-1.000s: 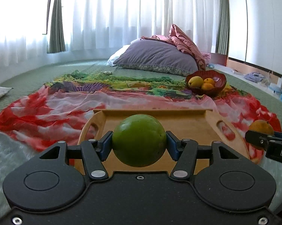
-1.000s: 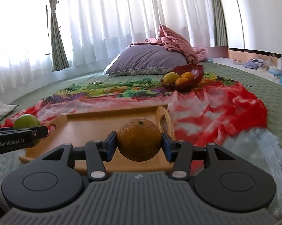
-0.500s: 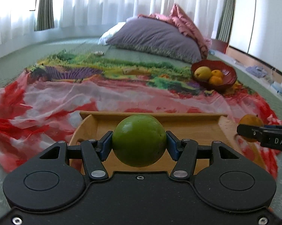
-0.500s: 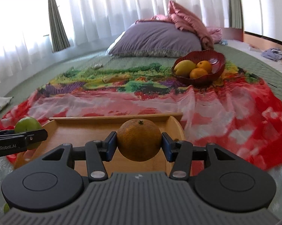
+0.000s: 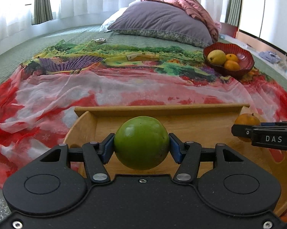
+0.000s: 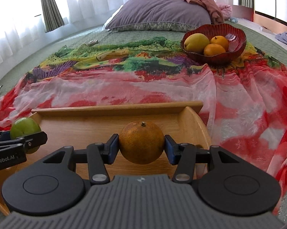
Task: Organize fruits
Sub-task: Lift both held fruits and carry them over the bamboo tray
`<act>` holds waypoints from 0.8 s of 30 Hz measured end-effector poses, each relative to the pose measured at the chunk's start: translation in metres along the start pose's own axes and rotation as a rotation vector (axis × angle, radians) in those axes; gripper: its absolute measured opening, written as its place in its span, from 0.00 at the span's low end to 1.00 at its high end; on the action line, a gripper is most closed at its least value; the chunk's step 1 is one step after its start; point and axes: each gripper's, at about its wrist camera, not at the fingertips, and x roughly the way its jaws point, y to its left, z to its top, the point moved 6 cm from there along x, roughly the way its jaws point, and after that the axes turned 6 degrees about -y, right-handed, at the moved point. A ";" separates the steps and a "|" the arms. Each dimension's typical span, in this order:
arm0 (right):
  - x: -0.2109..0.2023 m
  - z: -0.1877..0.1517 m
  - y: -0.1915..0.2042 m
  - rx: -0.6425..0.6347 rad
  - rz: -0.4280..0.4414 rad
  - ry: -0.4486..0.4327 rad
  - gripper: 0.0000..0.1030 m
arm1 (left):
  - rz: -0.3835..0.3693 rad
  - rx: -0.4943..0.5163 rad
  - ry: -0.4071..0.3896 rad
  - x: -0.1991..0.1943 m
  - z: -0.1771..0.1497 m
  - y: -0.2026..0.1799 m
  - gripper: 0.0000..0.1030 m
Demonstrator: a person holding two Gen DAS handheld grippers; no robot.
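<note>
The left tool (image 5: 141, 145) grips a green fruit (image 5: 141, 142), the right tool (image 6: 141, 146) grips an orange (image 6: 141, 142), and the red bowl (image 6: 236, 38) sits far off at the upper right, nearer the right tool.

Matt wooden tray (image 6: 191, 122), glossy red bowl (image 6: 236, 38), sheer cloth (image 6: 229, 87).

Green fruit (image 5: 141, 142), orange fruit (image 6: 141, 142) — pale wooden tray (image 6: 109, 107); red-pink-green printed cloth (image 6: 162, 87); dark red ribbed bowl (image 6: 235, 40); purple pillow (image 5: 162, 22).
</note>
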 end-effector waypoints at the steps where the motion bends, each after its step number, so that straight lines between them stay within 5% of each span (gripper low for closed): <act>1: 0.001 -0.001 0.001 -0.007 -0.003 0.000 0.52 | 0.002 0.002 0.004 0.001 -0.001 0.000 0.55; 24: 0.008 -0.009 0.000 0.001 0.008 0.024 0.52 | 0.017 -0.033 0.093 0.020 -0.007 0.008 0.55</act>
